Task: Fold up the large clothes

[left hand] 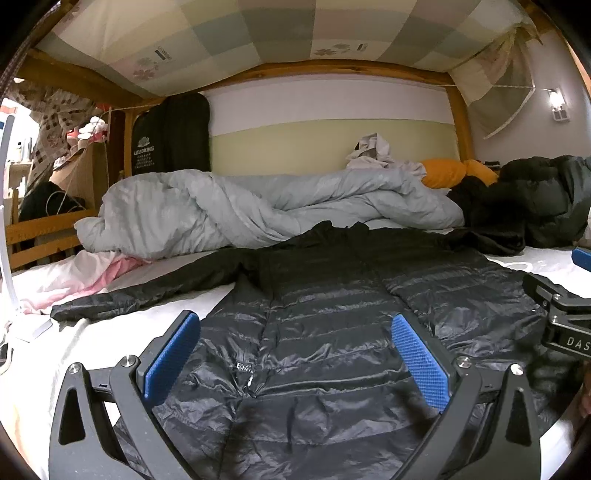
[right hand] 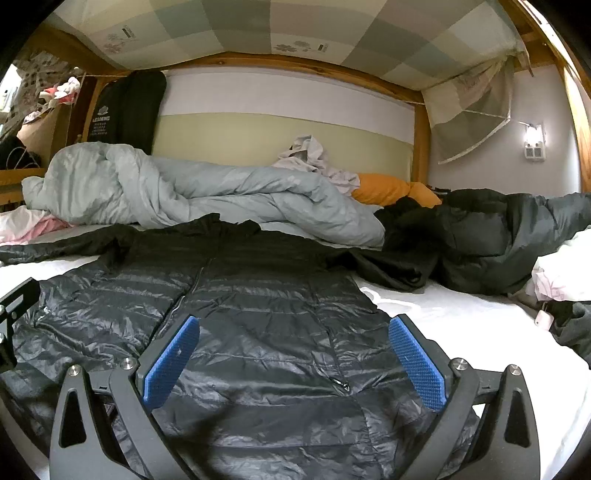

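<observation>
Left wrist view: black bag [left hand: 168, 134] hangs at the far bed corner, white print reads "LEADKING" with smaller lines under it, too small to read. Jacket [left hand: 314, 332] carries a small white chest logo near the zip, blurred, not legible. Right tongs [left hand: 565, 317] show at the right edge of this view, lettering "DAS" on the body, cut off by the frame.

Left tongs [left hand: 295, 354]: 2 blue pads wide apart, nothing between them. They hover over the lower front of the jacket; contact with the cloth cannot be told.

Right wrist view: right tongs [right hand: 293, 356] also spread wide, gripping nothing, poised over the jacket's right front panel near a pocket zip. Left tongs [right hand: 14, 321] visible as a black bracket at the left edge.

Jacket [right hand: 258, 314]: black, shiny, quilted puffer, laid flat and front up on the white sheet [right hand: 461, 332] of the bed, zip closed, collar toward the far wall. 1 sleeve stretches out to the left across the sheet; the other runs right toward a dark heap of clothes [right hand: 498, 236].

Behind the jacket: rumpled grey duvet [left hand: 258, 206] along the wall, orange pillow [left hand: 443, 171], pale garment [left hand: 373, 151] on top of the duvet, pink cloth [left hand: 88, 277] at left. Checked fabric [left hand: 240, 29] overhead, wooden frame around it. Wall lamp [right hand: 533, 142] lit at right.
</observation>
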A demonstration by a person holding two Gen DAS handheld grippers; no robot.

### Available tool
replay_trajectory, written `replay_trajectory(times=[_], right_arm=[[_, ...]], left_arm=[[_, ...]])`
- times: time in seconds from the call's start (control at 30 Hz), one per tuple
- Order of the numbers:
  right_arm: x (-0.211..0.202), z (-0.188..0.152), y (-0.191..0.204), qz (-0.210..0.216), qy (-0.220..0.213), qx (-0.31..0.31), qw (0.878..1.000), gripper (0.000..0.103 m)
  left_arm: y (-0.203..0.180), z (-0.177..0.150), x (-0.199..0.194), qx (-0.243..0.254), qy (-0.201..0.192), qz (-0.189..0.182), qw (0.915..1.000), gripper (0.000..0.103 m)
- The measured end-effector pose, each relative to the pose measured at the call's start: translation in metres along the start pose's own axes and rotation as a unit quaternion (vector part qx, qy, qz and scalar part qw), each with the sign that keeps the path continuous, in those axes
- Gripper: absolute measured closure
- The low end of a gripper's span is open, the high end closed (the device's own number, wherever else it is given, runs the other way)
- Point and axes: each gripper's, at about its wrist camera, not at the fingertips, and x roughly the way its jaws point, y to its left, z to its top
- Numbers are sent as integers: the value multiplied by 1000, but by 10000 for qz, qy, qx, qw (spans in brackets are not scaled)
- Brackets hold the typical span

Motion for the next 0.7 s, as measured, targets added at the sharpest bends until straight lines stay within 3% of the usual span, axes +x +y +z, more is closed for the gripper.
replay_trajectory(times=[0.7], right_arm=[[0,0,2,-3,18,-44,10000,0]], left_arm=[[2,-1,2,-11,9,3,10000,0]])
